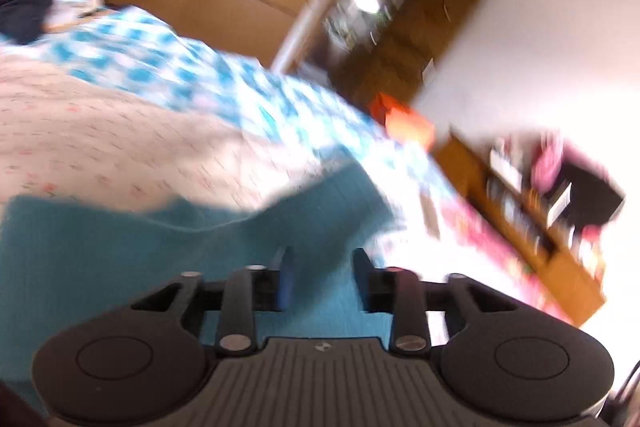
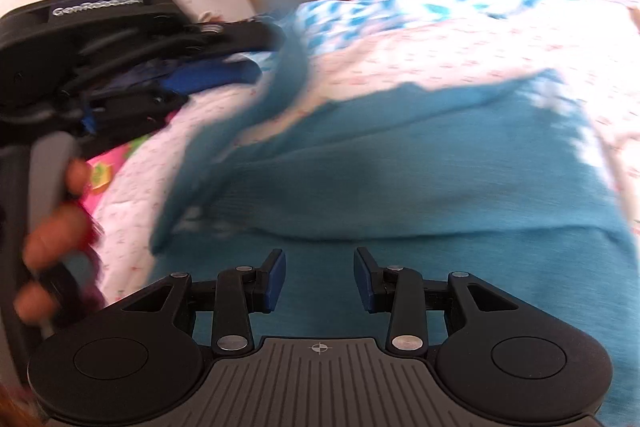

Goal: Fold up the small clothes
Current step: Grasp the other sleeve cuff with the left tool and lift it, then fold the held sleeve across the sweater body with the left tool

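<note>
Your right gripper [image 2: 320, 279] hangs with its jaws parted and nothing between them, low over the teal garment [image 2: 400, 167]. Your left gripper [image 1: 323, 277] is likewise part open and empty in its own view; in the right view a raised strip of teal cloth blurs beside it, and I cannot tell whether they touch. That garment lies spread on the white dotted bedspread [image 2: 460, 47], long axis running left to right. Bare bedspread lies beyond its far edge, up to the blue-checked quilt [image 2: 400, 7].
</note>
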Motion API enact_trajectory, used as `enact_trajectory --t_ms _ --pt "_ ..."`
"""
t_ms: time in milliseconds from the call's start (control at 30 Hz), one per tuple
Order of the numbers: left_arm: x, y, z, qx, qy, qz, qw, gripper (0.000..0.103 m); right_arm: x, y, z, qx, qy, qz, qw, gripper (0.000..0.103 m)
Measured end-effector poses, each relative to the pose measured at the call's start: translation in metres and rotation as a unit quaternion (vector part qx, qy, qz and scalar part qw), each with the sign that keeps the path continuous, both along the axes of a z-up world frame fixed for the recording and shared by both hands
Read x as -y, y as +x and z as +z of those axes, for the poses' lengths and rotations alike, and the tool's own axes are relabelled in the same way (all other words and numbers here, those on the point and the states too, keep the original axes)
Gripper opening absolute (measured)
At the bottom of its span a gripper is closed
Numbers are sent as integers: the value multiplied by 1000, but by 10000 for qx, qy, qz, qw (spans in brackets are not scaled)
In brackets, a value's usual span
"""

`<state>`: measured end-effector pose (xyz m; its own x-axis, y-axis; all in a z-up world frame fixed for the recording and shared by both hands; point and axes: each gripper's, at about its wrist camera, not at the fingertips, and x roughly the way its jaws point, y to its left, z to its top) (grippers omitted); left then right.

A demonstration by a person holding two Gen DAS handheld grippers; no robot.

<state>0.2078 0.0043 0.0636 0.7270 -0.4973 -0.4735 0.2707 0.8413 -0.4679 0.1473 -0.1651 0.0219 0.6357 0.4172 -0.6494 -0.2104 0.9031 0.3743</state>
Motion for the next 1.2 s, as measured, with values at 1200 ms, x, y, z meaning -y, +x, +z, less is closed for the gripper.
enact_trajectory --t_ms 1200 --pt "-117 -83 -73 -406 417 2318 9710 61 75 72 -3 -258 638 -1233 9900 4"
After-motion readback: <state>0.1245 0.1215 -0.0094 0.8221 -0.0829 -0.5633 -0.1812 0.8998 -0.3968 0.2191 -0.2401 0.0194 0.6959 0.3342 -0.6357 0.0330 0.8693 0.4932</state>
